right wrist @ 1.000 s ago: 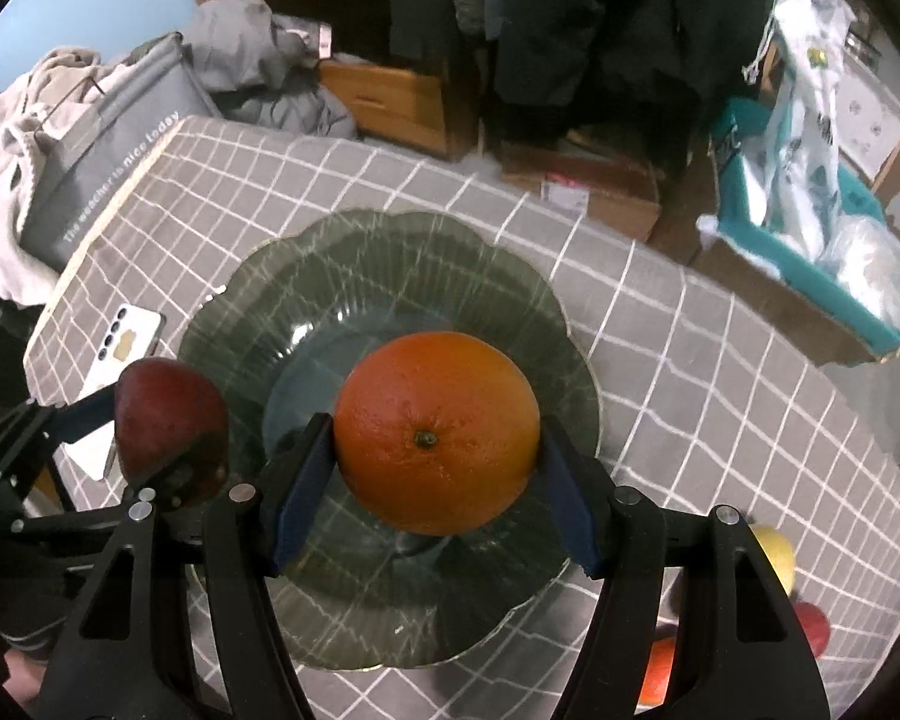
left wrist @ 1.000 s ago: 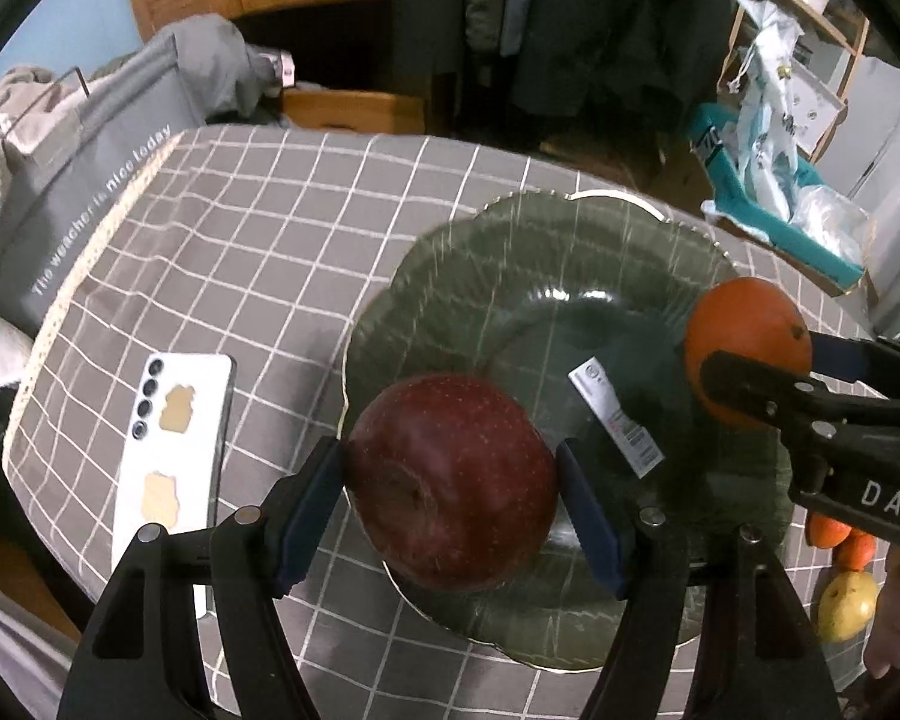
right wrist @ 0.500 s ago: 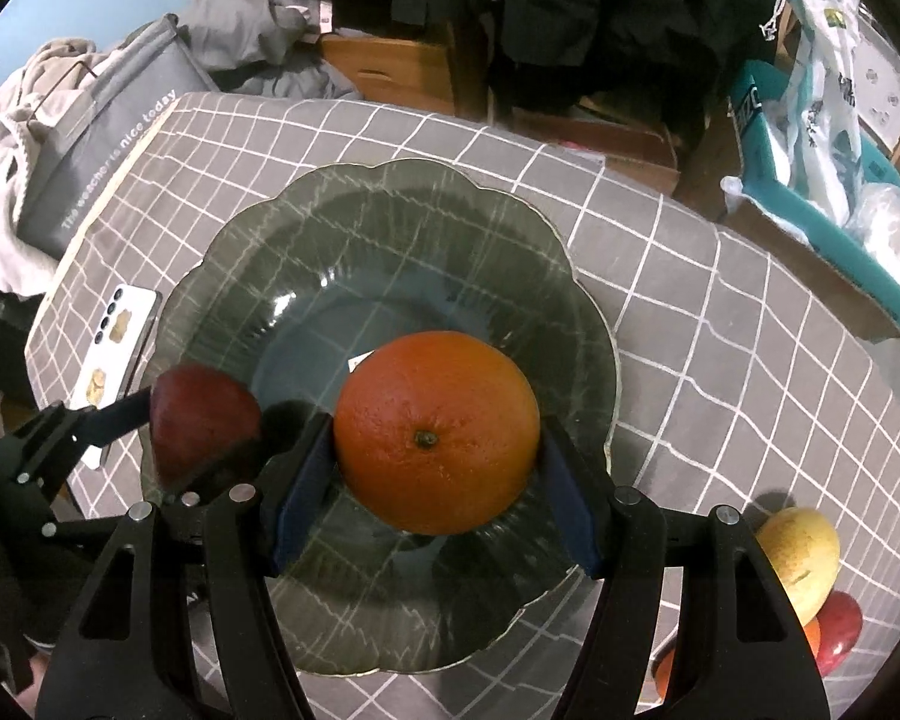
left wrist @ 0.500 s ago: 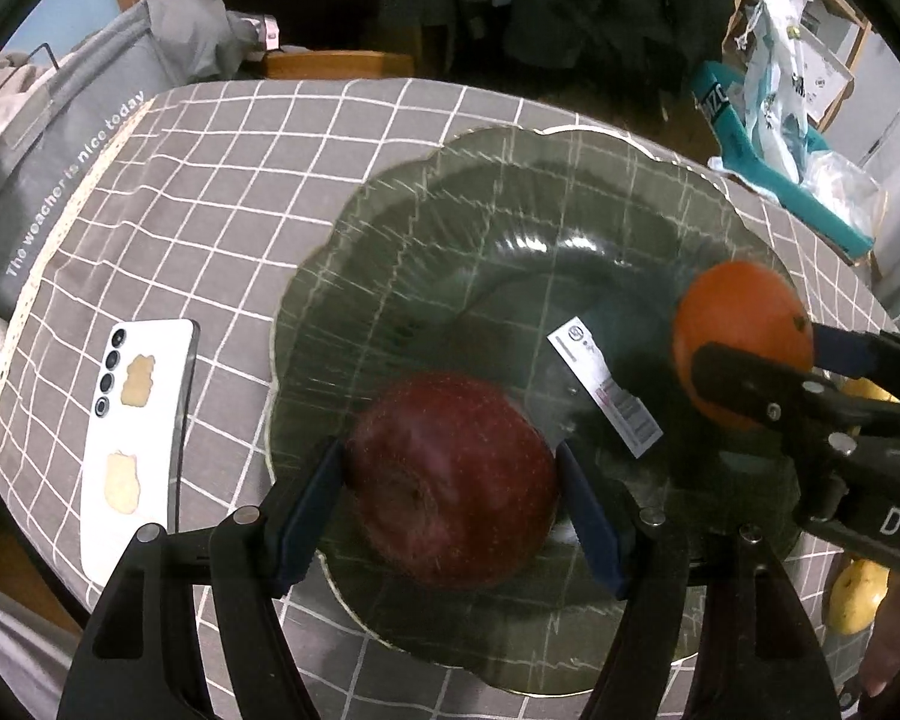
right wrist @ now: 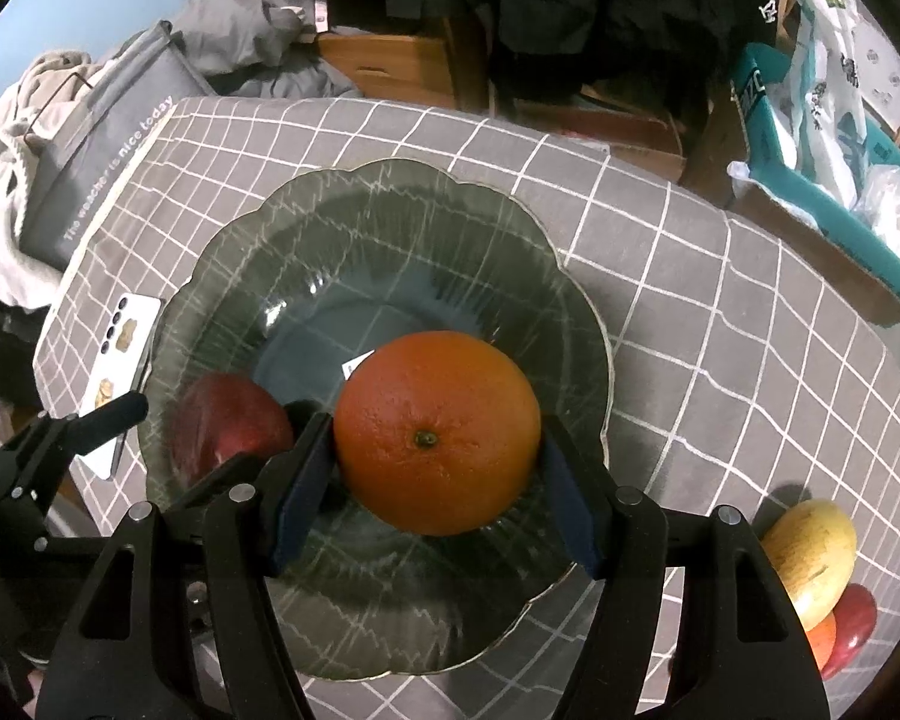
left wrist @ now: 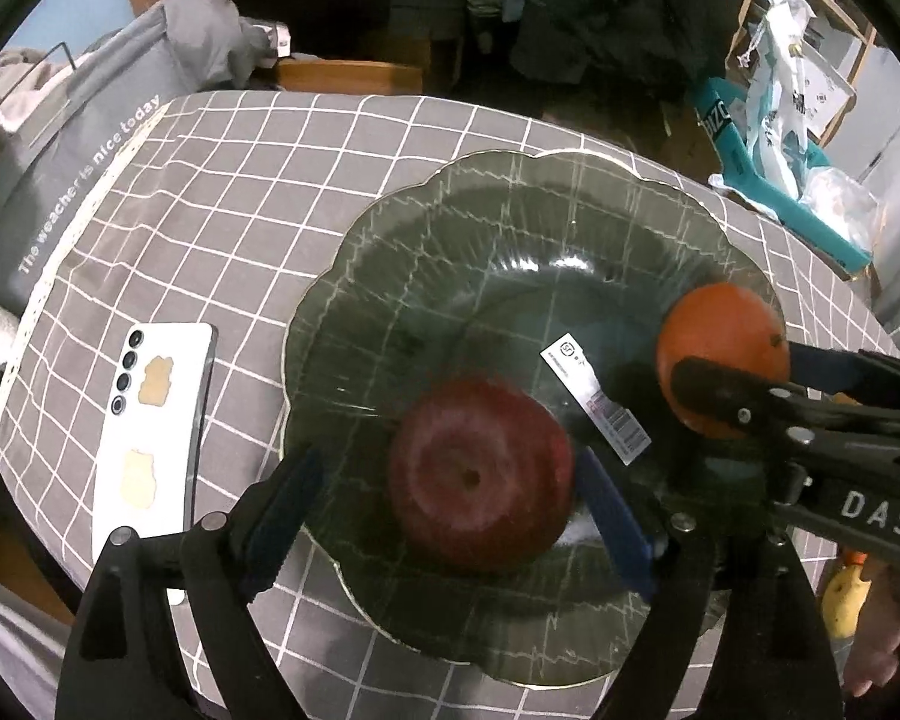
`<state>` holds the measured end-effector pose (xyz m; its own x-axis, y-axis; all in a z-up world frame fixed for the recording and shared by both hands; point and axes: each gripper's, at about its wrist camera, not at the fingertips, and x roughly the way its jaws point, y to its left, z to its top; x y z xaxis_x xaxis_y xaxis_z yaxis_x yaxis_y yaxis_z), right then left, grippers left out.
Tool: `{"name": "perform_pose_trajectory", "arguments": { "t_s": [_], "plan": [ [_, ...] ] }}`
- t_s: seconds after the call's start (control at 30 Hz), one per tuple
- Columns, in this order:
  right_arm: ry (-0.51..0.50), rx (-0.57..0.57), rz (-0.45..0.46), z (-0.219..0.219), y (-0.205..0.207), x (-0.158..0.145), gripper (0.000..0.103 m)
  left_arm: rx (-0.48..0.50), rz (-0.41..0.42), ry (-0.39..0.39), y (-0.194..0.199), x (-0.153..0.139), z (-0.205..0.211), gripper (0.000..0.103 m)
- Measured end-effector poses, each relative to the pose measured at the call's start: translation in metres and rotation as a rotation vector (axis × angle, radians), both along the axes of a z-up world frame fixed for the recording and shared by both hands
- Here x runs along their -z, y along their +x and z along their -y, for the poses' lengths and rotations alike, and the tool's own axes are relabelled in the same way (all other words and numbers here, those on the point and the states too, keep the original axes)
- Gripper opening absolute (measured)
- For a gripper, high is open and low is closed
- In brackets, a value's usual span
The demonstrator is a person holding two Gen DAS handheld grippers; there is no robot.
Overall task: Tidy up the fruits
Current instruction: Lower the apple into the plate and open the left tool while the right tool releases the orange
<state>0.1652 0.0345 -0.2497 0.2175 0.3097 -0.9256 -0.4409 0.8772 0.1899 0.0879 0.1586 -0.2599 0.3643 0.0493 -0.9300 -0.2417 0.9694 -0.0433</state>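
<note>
A dark red apple (left wrist: pixel 480 474) lies in the green glass plate (left wrist: pixel 510 228). My left gripper (left wrist: pixel 450 492) is open around it, with gaps on both sides of the apple. My right gripper (right wrist: pixel 435 474) is shut on an orange (right wrist: pixel 437 432) and holds it over the plate (right wrist: pixel 390 222). The orange (left wrist: pixel 723 360) and the right gripper also show at the right of the left wrist view. The apple (right wrist: pixel 228 426) shows at the plate's left in the right wrist view.
A white phone (left wrist: pixel 150 432) lies left of the plate on the grey checked tablecloth (left wrist: pixel 222 180). A yellow fruit (right wrist: pixel 810 558), a red one (right wrist: pixel 852 624) and an orange one lie right of the plate. A grey bag (left wrist: pixel 78 180) stands at the table's left edge.
My left gripper has opened and let go of the apple, which now rests in the plate. The right gripper has moved further over the plate with the orange.
</note>
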Motion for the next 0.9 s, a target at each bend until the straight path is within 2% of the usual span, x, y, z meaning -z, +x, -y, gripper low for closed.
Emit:
{"name": "perform_pose_trajectory", "arguments": {
  "t_s": [0.37, 0.47, 0.67, 0.9],
  "plan": [
    [0.003, 0.024, -0.002, 0.001, -0.002, 0.004, 0.07, -0.007, 0.017, -0.002, -0.005, -0.009, 0.0, 0.088],
    [0.04, 0.033, 0.037, 0.003, -0.002, -0.009, 0.08, -0.005, 0.023, -0.004, -0.006, -0.011, 0.001, 0.088],
    [0.054, 0.049, 0.095, 0.004, -0.003, -0.036, 0.08, 0.002, 0.052, -0.001, -0.01, -0.023, 0.003, 0.088],
    [0.026, 0.094, 0.194, 0.017, -0.011, -0.073, 0.08, 0.012, 0.116, -0.013, -0.017, -0.052, 0.008, 0.088]
  ]
}}
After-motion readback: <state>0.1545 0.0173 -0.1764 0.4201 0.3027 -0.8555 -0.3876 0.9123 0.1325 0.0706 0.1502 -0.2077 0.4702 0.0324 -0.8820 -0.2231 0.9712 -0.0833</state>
